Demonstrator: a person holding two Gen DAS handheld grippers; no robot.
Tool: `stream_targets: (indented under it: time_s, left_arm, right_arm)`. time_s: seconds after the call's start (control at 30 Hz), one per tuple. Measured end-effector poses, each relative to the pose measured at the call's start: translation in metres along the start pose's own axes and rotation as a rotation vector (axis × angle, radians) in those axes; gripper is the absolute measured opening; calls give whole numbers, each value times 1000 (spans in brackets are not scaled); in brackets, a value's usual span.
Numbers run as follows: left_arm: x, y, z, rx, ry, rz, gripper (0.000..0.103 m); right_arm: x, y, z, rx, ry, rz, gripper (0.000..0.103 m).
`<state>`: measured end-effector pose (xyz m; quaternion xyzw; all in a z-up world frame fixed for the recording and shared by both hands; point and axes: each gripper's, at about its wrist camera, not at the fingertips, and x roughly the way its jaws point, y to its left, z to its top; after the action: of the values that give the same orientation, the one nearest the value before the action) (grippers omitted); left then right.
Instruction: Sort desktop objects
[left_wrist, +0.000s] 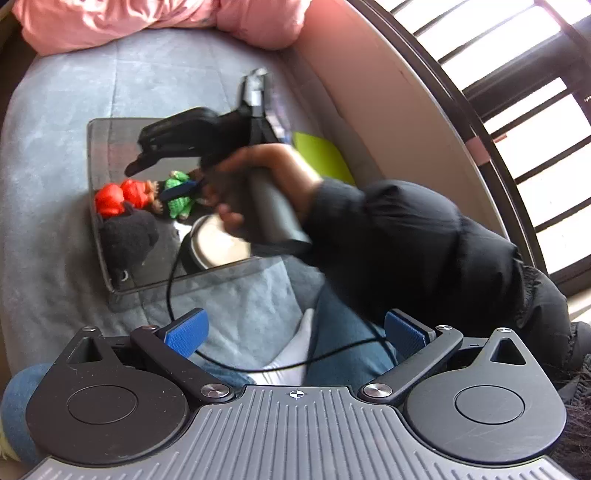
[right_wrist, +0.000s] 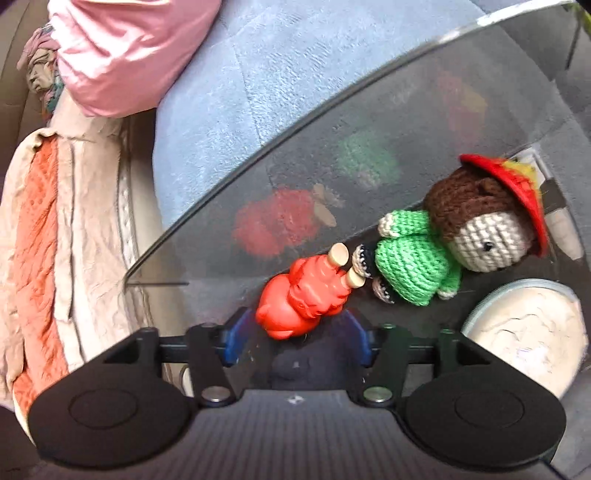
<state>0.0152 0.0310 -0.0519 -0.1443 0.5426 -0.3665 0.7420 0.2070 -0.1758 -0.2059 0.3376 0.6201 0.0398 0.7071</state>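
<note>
A clear smoky plastic bin (right_wrist: 332, 122) sits on a blue-grey blanket (left_wrist: 66, 122); inside it the red plastic figure (right_wrist: 299, 295) lies on its side with its two tan pegs touching the feet of a crocheted doll (right_wrist: 417, 258) in a green jumper and red hat; a round white-lidded tin (right_wrist: 524, 332) rests just beside the doll, and a black plush toy (left_wrist: 127, 236) lies near the front wall; the right gripper (right_wrist: 295, 338) reaches down into the bin, its blue pads apart on either side of the red figure's lower end without visibly pressing it; the person's hand (left_wrist: 266, 177) and black sleeve (left_wrist: 406, 240) hide much of the bin's right half in the left wrist view; the left gripper (left_wrist: 295, 332) hovers outside, fingers wide and empty, above a black cable (left_wrist: 173, 280); a pink quilt (left_wrist: 147, 22) is bunched behind the bin.
</note>
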Motion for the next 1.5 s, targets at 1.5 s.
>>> stream_targets:
  time_s: [1.5]
  left_arm:
    - [237,4,98,65,285,272,103]
  right_arm:
    - [-182,-277,-81,90,-681,27,87]
